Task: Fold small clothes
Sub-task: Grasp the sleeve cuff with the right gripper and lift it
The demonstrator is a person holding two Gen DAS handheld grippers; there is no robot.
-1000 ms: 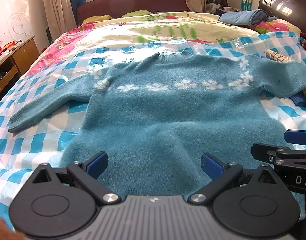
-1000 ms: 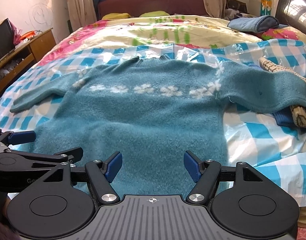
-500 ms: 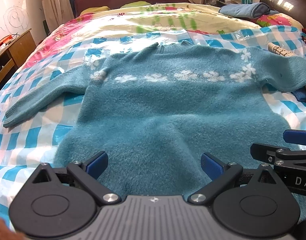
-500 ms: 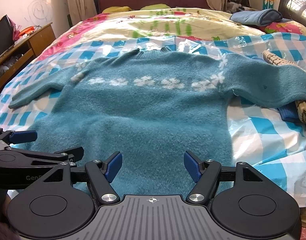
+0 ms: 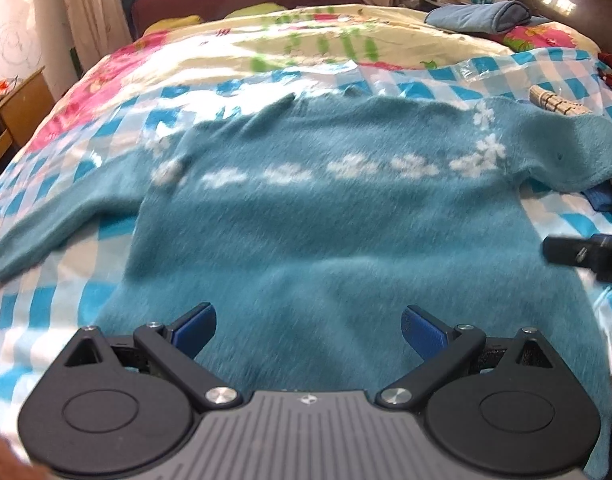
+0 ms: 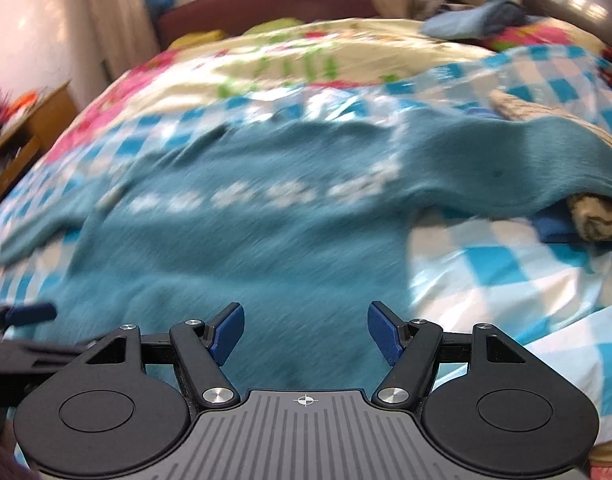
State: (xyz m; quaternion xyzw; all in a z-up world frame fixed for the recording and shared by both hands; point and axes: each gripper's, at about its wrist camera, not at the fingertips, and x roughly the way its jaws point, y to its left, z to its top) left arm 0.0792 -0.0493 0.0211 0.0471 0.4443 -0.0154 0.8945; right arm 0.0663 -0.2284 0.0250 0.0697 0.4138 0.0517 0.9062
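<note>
A fuzzy teal sweater (image 5: 326, 232) with a row of white flowers lies spread flat on a blue-and-white checked sheet (image 5: 37, 304), both sleeves stretched out sideways. My left gripper (image 5: 308, 330) hovers over its lower hem, open, nothing between the blue pads. In the right wrist view the same sweater (image 6: 241, 240) fills the middle, blurred by motion. My right gripper (image 6: 303, 330) stands open above the lower right part of the body. Its right sleeve (image 6: 506, 168) drapes over a pile of other clothes. Each gripper shows at the edge of the other's view.
A beige knitted garment (image 6: 594, 220) and a blue item lie under the right sleeve. A folded blue cloth (image 5: 478, 16) sits at the far right near the dark headboard. A wooden cabinet (image 5: 9, 120) stands left of the bed. A floral quilt (image 5: 306, 44) covers the far half.
Both grippers have moved forward over the sweater, so it looms larger in both views. The right wrist view has swung and is blurred. Both jaws stayed open.
</note>
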